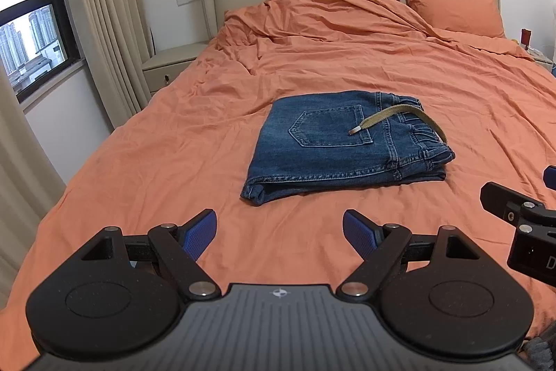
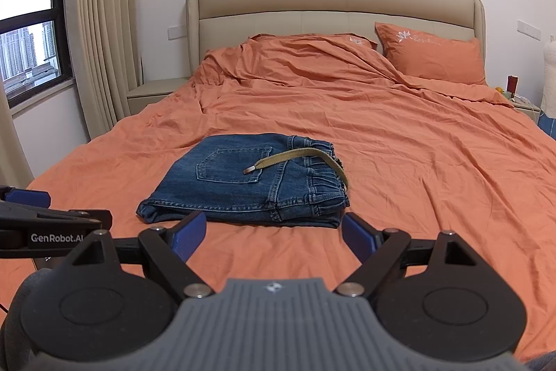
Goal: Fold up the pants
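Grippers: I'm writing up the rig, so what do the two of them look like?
Both match: the left gripper and right gripper have black linkage arms, round black discs, a ribbed grey body and blue textured pads. White "GenRobot.AI" lettering marks the left one's side.

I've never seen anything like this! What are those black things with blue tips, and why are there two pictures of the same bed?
Those are tools a person holds, one in each hand. Each has a little camera looking along its two fingers, so you get two pictures. One shows the left hand-held gripper, the other the right hand-held gripper. Both are open and hold nothing. On the orange bed cover lie folded jeans with a tan drawstring resting on top. An orange pillow sits by the headboard.
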`<state>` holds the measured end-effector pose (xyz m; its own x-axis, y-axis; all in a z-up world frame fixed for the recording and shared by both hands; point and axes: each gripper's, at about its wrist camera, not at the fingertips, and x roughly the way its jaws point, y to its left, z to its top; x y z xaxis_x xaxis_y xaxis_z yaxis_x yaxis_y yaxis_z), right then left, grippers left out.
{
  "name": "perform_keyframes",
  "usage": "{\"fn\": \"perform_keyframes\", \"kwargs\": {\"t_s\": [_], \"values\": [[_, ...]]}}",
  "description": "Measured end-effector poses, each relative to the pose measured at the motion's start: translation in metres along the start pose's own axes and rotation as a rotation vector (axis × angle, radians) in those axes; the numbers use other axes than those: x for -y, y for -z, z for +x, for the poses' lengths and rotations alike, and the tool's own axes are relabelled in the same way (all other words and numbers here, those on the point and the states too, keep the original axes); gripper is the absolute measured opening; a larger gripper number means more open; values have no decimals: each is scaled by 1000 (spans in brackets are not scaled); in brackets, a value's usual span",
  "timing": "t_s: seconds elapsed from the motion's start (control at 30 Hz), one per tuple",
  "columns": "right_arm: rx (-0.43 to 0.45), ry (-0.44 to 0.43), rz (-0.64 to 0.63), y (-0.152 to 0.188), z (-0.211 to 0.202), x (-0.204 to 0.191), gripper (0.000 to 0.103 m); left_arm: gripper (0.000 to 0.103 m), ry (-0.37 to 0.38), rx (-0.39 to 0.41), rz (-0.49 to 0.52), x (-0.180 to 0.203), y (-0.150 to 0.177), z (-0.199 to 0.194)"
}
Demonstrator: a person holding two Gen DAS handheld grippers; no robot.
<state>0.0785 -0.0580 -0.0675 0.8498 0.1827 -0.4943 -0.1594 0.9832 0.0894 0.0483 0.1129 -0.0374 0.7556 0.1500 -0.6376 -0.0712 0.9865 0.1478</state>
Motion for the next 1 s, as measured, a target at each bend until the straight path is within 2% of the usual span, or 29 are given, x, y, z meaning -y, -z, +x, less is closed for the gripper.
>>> {"fn": "perform_keyframes", "kwargs": {"t_s": [1.0], "values": [[0, -1, 6, 0, -1, 2, 82, 96, 8, 21, 19, 0, -1, -4]]}}
